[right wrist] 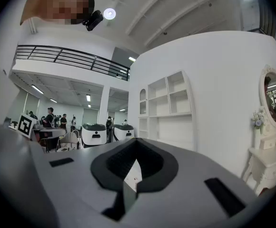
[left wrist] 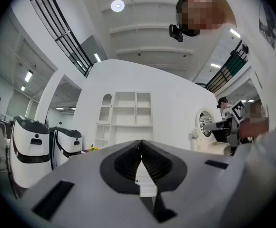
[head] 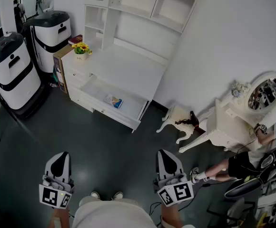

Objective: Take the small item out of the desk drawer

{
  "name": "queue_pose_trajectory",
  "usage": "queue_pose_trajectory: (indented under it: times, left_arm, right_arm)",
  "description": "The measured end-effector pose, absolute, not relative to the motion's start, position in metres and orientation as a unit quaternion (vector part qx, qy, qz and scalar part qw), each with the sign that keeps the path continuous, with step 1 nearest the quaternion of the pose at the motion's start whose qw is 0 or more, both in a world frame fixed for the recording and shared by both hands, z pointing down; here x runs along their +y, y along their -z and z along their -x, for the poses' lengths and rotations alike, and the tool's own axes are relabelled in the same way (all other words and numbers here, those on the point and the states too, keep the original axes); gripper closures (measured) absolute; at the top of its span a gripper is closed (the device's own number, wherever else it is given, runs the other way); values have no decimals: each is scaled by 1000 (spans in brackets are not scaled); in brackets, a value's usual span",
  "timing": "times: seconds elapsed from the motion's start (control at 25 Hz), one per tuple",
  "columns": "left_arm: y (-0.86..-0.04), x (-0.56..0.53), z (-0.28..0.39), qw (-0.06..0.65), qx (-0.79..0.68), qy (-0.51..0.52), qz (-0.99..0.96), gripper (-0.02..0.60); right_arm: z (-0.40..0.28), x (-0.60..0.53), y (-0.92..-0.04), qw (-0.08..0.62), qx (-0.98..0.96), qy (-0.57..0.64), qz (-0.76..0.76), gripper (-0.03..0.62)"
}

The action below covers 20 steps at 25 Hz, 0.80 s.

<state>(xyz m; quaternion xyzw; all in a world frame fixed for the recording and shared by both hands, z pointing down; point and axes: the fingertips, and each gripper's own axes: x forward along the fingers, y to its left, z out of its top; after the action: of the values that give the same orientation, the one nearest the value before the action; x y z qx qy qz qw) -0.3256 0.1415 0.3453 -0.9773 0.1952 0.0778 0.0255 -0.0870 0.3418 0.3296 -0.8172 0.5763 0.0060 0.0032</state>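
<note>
The left gripper (head: pixel 58 161) and right gripper (head: pixel 166 158) hang low, closed on nothing, apparently because the person stands well back from the desk (head: pixel 128 68), whose open drawer (head: pixel 123 120) at twelve o'clock holds the small item (head: pixel 113 100), not yet reached.

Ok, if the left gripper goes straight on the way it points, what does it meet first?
The left gripper faces bare floor, then the desk, probably its open drawer first; depth is unclear.
</note>
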Motion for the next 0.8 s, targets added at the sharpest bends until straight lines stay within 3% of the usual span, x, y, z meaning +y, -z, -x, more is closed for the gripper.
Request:
queue_pose_trajectory:
  times: [0.6,0.8]
  left_arm:
    - [-348,141,317,25,202,-71,976,568]
    - [-346,142,313,25,203,-71,976,568]
  right_arm:
    - [82,334,-342,4,593,6,805,586]
    - [84,334,-336,41,627,15,778,585]
